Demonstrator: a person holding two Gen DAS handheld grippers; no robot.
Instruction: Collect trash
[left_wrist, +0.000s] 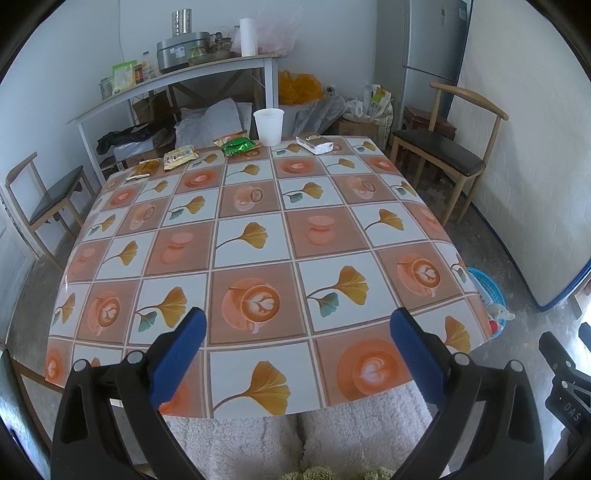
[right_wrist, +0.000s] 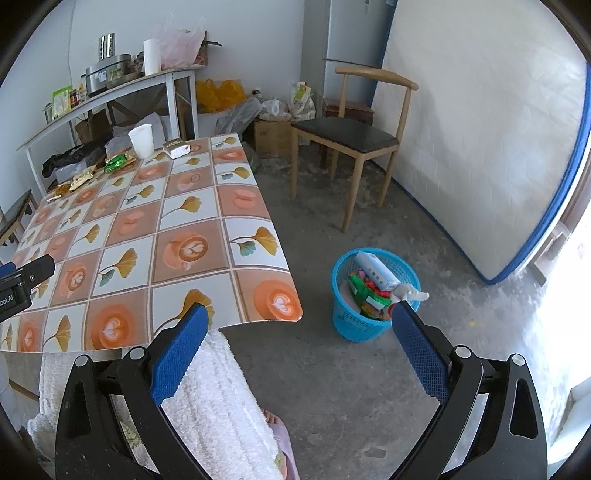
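Note:
Trash lies along the far edge of the table (left_wrist: 258, 258): a white paper cup (left_wrist: 268, 126), a green wrapper (left_wrist: 238, 144), a yellow wrapper (left_wrist: 180, 157), an orange wrapper (left_wrist: 146, 169) and a silver packet (left_wrist: 318, 143). They also show in the right wrist view, with the cup (right_wrist: 141, 140) and silver packet (right_wrist: 176, 148). A blue trash basket (right_wrist: 369, 295) stands on the floor right of the table, holding wrappers and a box. My left gripper (left_wrist: 295, 332) is open and empty over the near table edge. My right gripper (right_wrist: 297, 332) is open and empty, above the floor near the basket.
Wooden chairs stand at the right (left_wrist: 443, 147) and left (left_wrist: 44, 199) of the table. A shelf table (left_wrist: 177, 74) with pots is at the back wall. A white mattress (right_wrist: 480, 147) leans on the right wall. Bags and boxes (right_wrist: 273, 125) lie in the far corner.

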